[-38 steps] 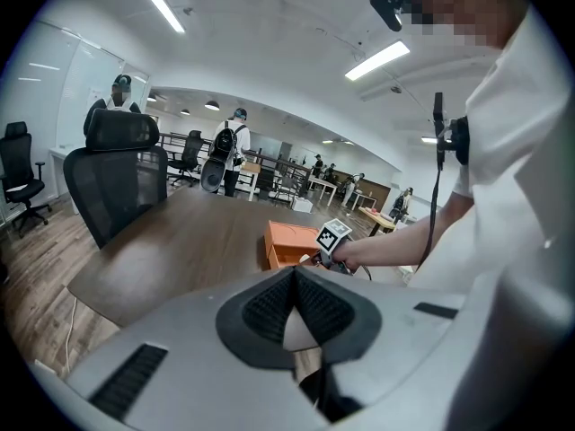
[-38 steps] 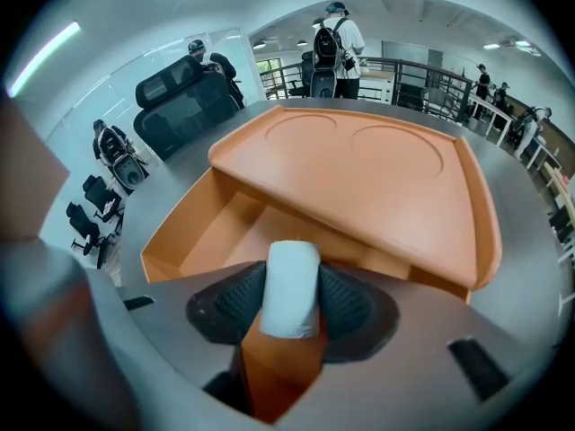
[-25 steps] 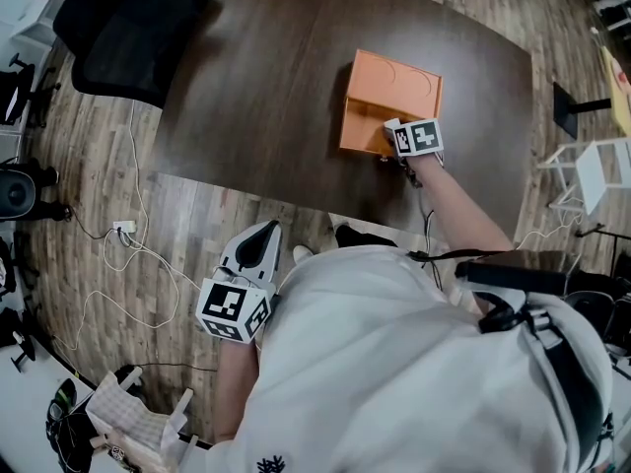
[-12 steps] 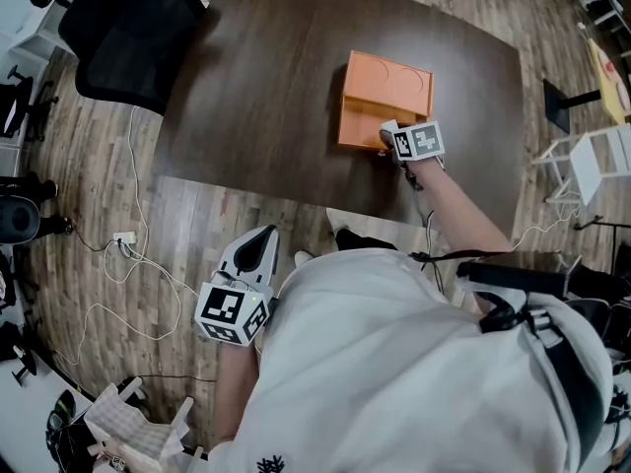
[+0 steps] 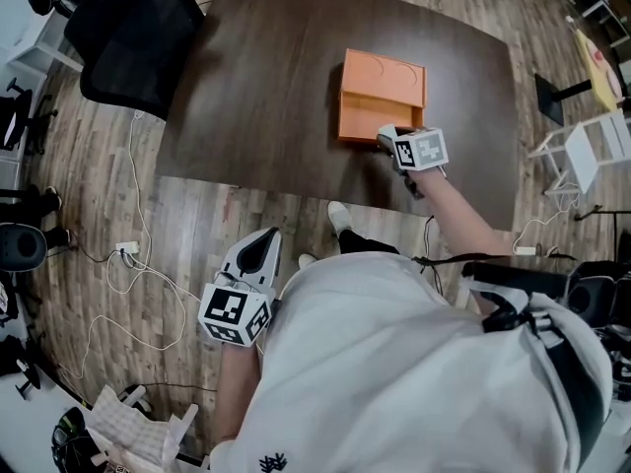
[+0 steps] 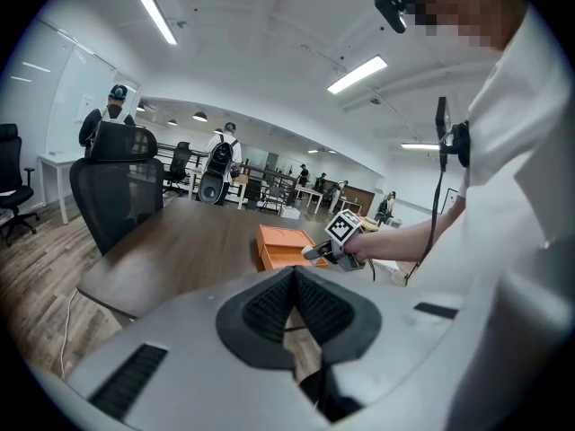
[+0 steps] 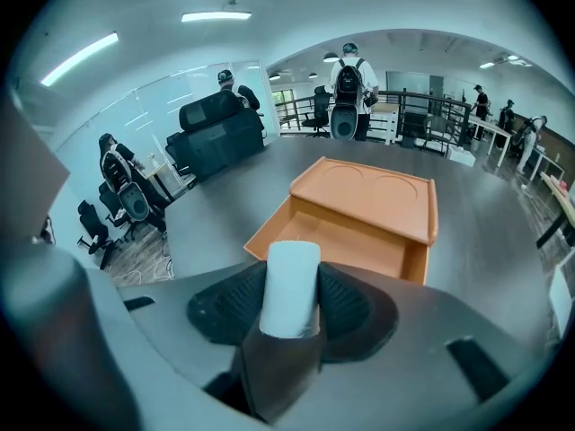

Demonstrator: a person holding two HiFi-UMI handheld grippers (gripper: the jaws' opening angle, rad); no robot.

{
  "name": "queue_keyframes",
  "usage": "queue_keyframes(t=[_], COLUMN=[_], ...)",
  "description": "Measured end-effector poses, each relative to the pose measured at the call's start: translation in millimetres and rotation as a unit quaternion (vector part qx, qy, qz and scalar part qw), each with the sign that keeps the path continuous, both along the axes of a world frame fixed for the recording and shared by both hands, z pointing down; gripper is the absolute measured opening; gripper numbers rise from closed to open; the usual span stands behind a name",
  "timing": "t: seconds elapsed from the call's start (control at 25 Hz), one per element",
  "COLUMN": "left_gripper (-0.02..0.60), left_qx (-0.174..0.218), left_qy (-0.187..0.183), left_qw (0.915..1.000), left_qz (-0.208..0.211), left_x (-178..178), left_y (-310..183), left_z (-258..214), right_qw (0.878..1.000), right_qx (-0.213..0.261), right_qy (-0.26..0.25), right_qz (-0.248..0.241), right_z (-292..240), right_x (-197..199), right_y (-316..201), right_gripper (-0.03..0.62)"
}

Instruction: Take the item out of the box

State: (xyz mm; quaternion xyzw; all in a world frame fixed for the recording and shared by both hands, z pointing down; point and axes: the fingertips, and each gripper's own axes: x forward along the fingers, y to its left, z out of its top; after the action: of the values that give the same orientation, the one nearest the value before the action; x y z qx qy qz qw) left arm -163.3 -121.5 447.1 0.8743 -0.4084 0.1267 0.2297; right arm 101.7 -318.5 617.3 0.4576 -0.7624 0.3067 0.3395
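Observation:
An orange box [image 5: 380,95] lies on the dark table [image 5: 256,77], its lid slid back and its tray [image 7: 359,245] showing bare. My right gripper [image 5: 386,137] hovers at the box's near edge, shut on a white cylinder [image 7: 289,287] pinched upright between its black pads [image 7: 229,308]. The left gripper [image 5: 258,247] hangs low beside the person's body, off the table, with its jaws pressed together and nothing between them [image 6: 289,305]. From the left gripper view the box [image 6: 283,245] and the right gripper [image 6: 316,253] show beyond the table edge.
A black office chair [image 5: 133,37] stands at the table's far left corner. Cables [image 5: 128,254] run over the wooden floor. White furniture [image 5: 592,161] stands at the right. People with backpacks stand beyond the table [image 7: 346,88].
The right gripper with the white cylinder has drawn slightly back from the box toward the table's near edge. The left gripper stays low at the side.

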Motion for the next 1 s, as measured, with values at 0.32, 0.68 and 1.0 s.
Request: queue_keyframes(t=[0.32,0.68,1.0], left_gripper=[0.011,0.009,0.009], left_qx=[0.009,0.011,0.013], left_qy=[-0.014,-0.002,0.006], left_qw=[0.9998,0.9995,0.9991], left_qz=[0.014,0.028,0.039], left_x=[-14,-23,-23], left_y=[28,59,79], left_z=[1,5,8], right_qw=[1.0,0.997,0.995], right_qx=[0.015,0.045,0.059], right_qy=[-0.022,-0.056,-0.074], right_qz=[0.003,-0.006,-0.026], right_z=[-26,-60,-86], right_x=[-20,-52,-77], right_y=[43,95,139], right_gripper=[0.173,0.173,0.173])
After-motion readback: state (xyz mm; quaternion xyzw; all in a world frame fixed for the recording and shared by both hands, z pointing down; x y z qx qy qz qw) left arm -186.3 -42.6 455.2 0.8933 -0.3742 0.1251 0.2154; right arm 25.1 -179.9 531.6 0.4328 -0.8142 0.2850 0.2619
